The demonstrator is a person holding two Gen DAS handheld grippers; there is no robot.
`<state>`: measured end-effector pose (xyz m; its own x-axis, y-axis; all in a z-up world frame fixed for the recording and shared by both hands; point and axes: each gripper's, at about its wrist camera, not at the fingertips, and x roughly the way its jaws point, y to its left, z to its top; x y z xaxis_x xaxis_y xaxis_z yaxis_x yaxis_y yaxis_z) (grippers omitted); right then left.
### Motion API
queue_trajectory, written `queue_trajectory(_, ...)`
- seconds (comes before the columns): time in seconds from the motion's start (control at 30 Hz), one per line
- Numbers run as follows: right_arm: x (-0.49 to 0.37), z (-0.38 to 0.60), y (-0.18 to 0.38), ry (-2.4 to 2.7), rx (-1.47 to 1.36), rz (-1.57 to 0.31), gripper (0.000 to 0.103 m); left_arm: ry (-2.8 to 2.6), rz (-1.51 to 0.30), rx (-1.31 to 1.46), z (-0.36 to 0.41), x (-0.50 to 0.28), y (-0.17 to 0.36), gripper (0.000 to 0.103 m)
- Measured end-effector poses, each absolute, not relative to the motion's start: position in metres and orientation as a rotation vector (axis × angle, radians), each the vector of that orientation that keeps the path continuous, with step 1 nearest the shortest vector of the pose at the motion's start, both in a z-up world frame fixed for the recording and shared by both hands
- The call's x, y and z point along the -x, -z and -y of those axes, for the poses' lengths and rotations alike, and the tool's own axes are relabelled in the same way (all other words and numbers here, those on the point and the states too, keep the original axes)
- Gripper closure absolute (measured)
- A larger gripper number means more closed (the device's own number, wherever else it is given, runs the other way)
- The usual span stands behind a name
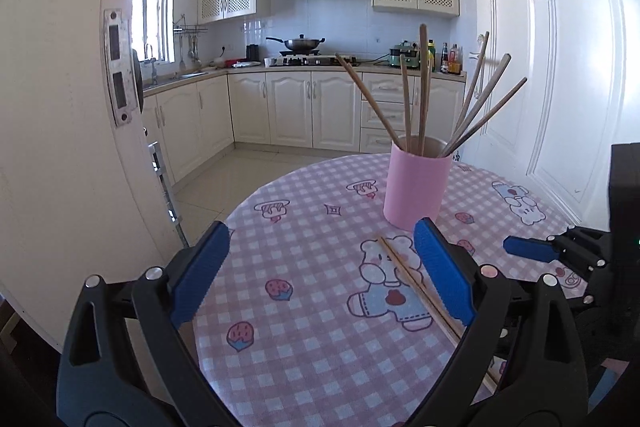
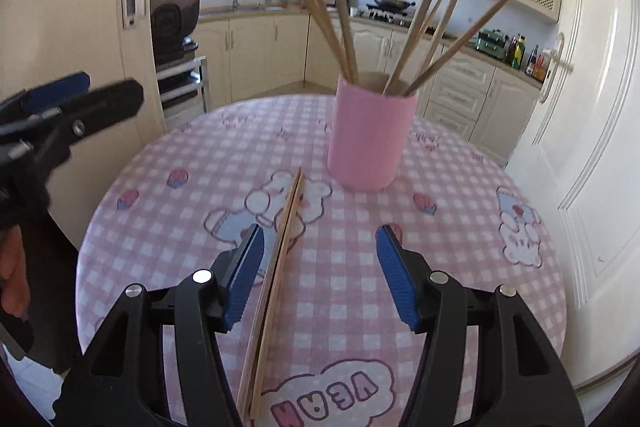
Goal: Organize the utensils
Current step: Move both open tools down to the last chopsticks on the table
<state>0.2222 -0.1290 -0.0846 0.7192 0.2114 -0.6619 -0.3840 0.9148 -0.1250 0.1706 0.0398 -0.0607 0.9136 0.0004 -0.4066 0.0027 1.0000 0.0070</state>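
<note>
While left wrist view hides it, "VEAN" print (image 2: 326, 397) beside chopsticks (image 2: 280, 267)

Loose chopstick pair (image 2: 276, 291) near ends cut off by bottom edge; left gripper (image 2: 86, 95) blurred in right view

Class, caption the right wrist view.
Open right gripper over two chopsticks lying before a pink cup.

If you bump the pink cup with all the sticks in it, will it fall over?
Probably it could tip. The pink cup is tall and narrow, and the chopsticks in it lean far out over its rim, which likely makes it top-heavy. It looks light, so a low nudge might just slide it on the smooth checked tablecloth instead.
</note>
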Motion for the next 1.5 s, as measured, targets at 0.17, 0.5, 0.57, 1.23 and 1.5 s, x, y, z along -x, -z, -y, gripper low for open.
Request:
queue_trajectory(0.17, -0.231, 0.126, 0.106, -0.322, 0.287, -0.779, 0.047, -0.006, -0.465, -0.007, -0.044, -0.177, 0.073, 0.011)
queue_trajectory(0.5, -0.239, 0.125, 0.116, -0.338, 0.277, -0.820, 0.047, 0.005, -0.531, 0.030, -0.050, -0.192, 0.086, 0.011)
queue_trajectory(0.57, -0.239, 0.121, 0.116, -0.344, 0.287, -0.816, 0.047, 0.008, -0.555, 0.028, -0.048, -0.195, 0.089, 0.011)
queue_trajectory(1.23, -0.242, 0.129, 0.120, -0.358, 0.266, -0.871, 0.046, 0.034, -0.691, 0.006, -0.027, -0.221, 0.115, 0.011)
queue_trajectory(1.5, -0.238, 0.138, 0.109, -0.397, 0.198, -0.833, 0.046, 0.025, -0.704, 0.012, -0.030, -0.226, 0.118, 0.011)
